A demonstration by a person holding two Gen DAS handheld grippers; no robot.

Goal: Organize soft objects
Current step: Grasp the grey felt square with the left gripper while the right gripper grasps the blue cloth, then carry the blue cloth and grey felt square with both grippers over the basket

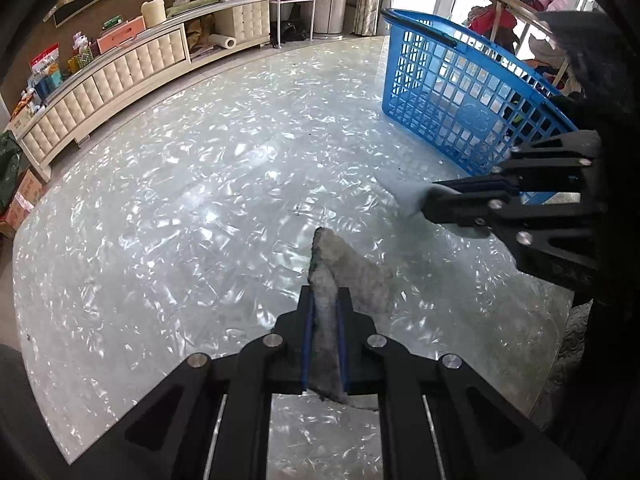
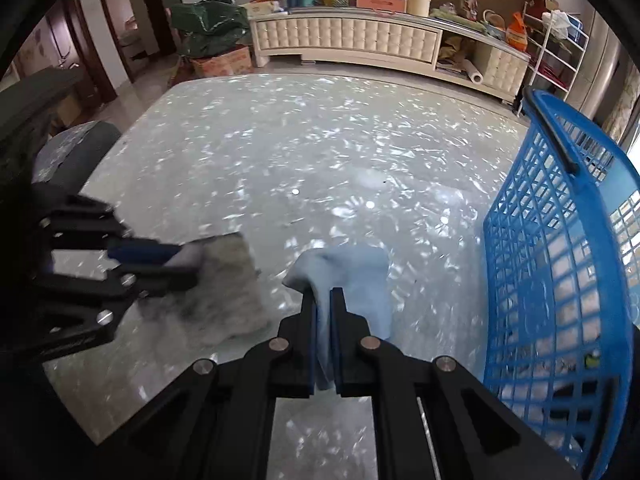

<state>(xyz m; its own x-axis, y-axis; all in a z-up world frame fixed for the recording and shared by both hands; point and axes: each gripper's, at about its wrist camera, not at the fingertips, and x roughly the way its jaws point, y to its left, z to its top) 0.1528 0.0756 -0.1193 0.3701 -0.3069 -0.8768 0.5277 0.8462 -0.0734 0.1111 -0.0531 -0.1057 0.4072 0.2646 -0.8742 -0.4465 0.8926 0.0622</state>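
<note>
My left gripper (image 1: pixel 324 344) pinches the gray rag (image 1: pixel 340 276) and my right gripper (image 2: pixel 323 340) pinches the blue cloth (image 2: pixel 352 280) near the basket (image 2: pixel 560 240), and loose corners could snag its rim.

The left gripper (image 1: pixel 325 312) pinches a gray cloth (image 1: pixel 344 276) over the shiny table (image 1: pixel 160 200). The right gripper (image 1: pixel 430 196) comes in from the right, holding a light blue cloth (image 1: pixel 406 196). A blue basket (image 1: pixel 452 84) stands behind it.
</note>
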